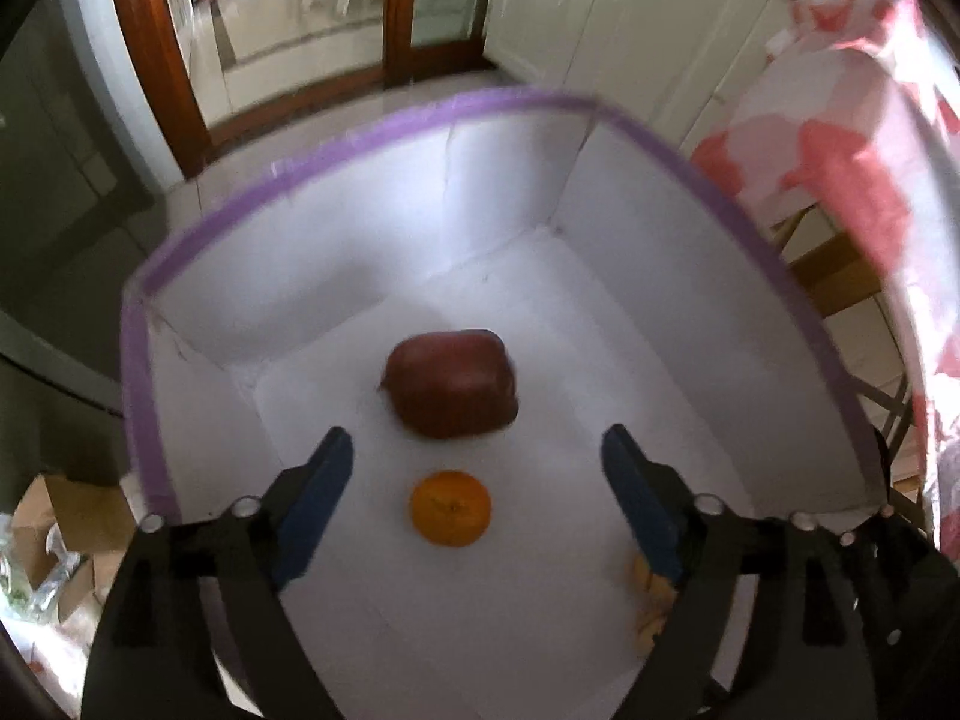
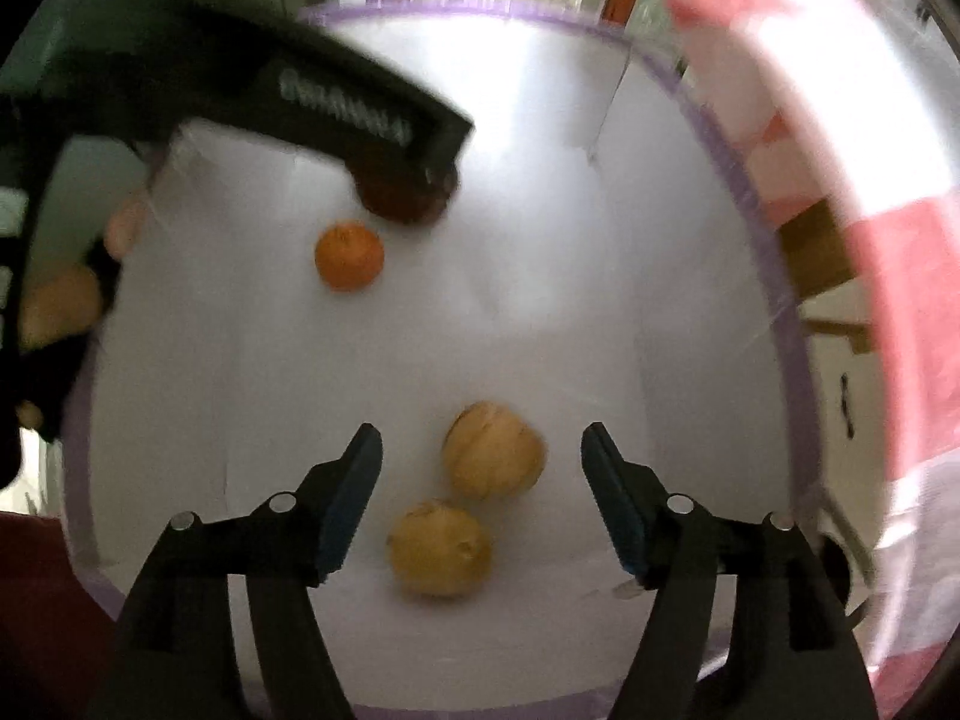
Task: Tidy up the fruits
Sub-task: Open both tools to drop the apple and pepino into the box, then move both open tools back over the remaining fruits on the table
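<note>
Fruit sits mid-floor in the box (image 1: pixel 372 126) (walls well apart).

A pink-and-white patterned cloth (image 1: pixel 852 138) hangs beside white cabinet doors (image 1: pixel 600 18) and a wooden-framed glass door (image 1: pixel 288 12).

Dark red apple (image 1: pixel 451 383), small orange (image 1: pixel 450 507) and two yellowish fruits (image 2: pixel 493 450) (image 2: pixel 440 546) loose on white bin floor (image 1: pixel 540 540)

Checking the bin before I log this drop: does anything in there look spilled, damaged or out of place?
Nothing stands out. The dark red fruit, the orange and two yellowish fruits lie whole on the white bin floor, no spill visible.
</note>
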`<state>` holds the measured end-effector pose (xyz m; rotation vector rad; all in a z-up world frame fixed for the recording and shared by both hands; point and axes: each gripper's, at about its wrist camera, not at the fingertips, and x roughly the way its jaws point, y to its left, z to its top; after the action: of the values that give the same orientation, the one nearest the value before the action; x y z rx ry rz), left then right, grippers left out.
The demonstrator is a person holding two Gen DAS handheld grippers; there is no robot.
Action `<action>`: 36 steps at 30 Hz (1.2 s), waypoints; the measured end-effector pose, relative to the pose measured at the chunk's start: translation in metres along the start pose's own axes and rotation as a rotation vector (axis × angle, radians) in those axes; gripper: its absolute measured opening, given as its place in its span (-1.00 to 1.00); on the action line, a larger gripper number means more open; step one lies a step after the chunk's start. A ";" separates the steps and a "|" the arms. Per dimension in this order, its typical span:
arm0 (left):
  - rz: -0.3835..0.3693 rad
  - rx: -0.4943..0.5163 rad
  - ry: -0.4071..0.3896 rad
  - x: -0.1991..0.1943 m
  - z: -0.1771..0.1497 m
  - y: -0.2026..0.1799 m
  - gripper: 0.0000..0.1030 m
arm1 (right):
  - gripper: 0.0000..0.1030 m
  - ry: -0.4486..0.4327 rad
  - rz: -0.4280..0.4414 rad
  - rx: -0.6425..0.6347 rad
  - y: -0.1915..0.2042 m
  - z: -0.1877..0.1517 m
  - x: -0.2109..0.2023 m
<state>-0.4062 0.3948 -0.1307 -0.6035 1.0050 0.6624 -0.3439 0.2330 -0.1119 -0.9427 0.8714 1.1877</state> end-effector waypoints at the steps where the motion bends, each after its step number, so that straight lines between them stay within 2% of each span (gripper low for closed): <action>1: 0.002 -0.001 -0.033 -0.005 0.000 0.000 0.83 | 0.41 -0.023 -0.008 -0.001 -0.001 0.002 -0.006; 4: -0.011 -0.030 -0.095 -0.018 0.001 0.003 0.84 | 0.42 -0.069 -0.019 0.003 -0.005 0.004 -0.019; 7: -0.013 -0.088 -0.193 -0.037 0.005 0.008 0.84 | 0.42 -0.104 -0.029 -0.003 -0.009 0.006 -0.031; 11: 0.040 -0.088 -0.380 -0.080 0.017 0.003 0.97 | 0.45 -0.179 -0.021 0.017 -0.013 0.013 -0.059; 15: 0.055 -0.036 -0.555 -0.125 0.031 -0.016 0.97 | 0.51 -0.276 -0.002 0.072 -0.028 0.016 -0.098; 16: 0.056 -0.006 -0.611 -0.139 0.035 -0.028 0.97 | 0.52 -0.312 -0.012 0.088 -0.035 0.015 -0.112; 19: 0.057 0.071 -0.692 -0.169 0.045 -0.061 0.97 | 0.56 -0.386 -0.048 0.142 -0.048 0.012 -0.141; 21: 0.029 0.119 -0.730 -0.183 0.052 -0.085 0.97 | 0.56 -0.439 -0.072 0.191 -0.062 0.006 -0.163; 25: -0.022 0.219 -0.817 -0.214 0.059 -0.144 0.97 | 0.70 -0.557 -0.195 0.329 -0.106 -0.025 -0.215; 27: -0.067 0.272 -0.829 -0.220 0.062 -0.176 0.97 | 0.71 -0.596 -0.273 0.411 -0.129 -0.046 -0.234; 30: -0.144 0.359 -0.787 -0.217 0.061 -0.232 0.97 | 0.71 -0.607 -0.394 0.538 -0.170 -0.083 -0.252; 31: -0.177 0.411 -0.750 -0.210 0.061 -0.260 0.97 | 0.71 -0.602 -0.433 0.591 -0.186 -0.096 -0.252; 36: -0.245 0.576 -0.623 -0.165 0.054 -0.360 0.97 | 0.71 -0.563 -0.568 0.818 -0.256 -0.155 -0.258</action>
<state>-0.1726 0.1612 0.0947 0.0053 0.4811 0.2814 -0.1437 -0.0310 0.1029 -0.1292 0.4920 0.4649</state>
